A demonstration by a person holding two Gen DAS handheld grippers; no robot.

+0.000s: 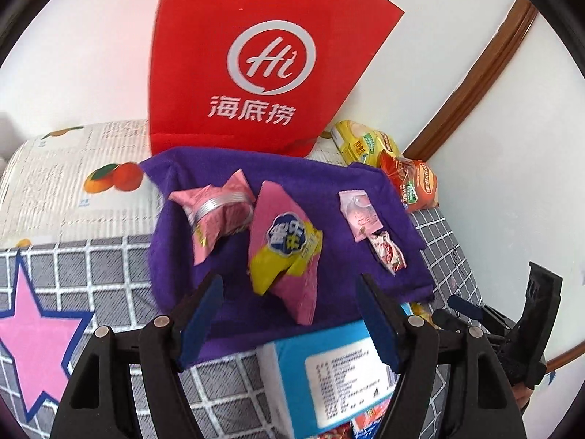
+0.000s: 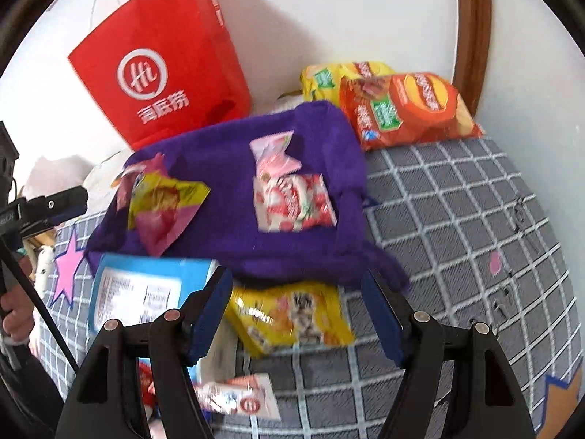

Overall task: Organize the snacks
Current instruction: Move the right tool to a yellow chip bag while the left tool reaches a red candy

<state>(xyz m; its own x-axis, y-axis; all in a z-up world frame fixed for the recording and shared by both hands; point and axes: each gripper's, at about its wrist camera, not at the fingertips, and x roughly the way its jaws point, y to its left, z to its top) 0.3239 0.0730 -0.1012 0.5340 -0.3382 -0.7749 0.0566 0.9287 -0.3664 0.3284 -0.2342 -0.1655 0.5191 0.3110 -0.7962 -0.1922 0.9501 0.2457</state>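
Seen from the left wrist, the left tool [image 1: 290, 318] stands wide with nothing between its blue pads. At its 5 o'clock, nearest the lens, lies a blue-and-white box [image 1: 329, 376] with a printed label. Just past the fingertips, at 12 o'clock, spreads a purple cloth [image 1: 329, 183] on a bed with a grey grid-pattern cover [image 1: 109, 259]. On the cloth a pink-and-yellow snack packet [image 1: 283, 248] stands tilted in the middle; at its 10 o'clock lies a pink packet [image 1: 215, 216] with a silver band, and at its 3 o'clock a small red-and-white candy pack [image 1: 387, 252] touches a pale pink sachet [image 1: 360, 212] just behind it. A pink star [image 1: 33, 336] is printed on the cover at 9 o'clock. Further off, at 1 o'clock beyond the cloth's corner, an orange chip bag [image 1: 413, 183] lies against a yellow chip bag [image 1: 362, 142]. Farthest, at 12 o'clock, a red paper bag [image 1: 263, 55] with a white logo stands against the white wall.

From the right wrist, the right tool [image 2: 298, 314] is also spread wide and empty. Between its pads, on the bed cover, lies a yellow snack packet [image 2: 289, 314], close to the cloth's near edge. At 7 o'clock, very near, sits a blurred small white-and-red packet [image 2: 241, 398].
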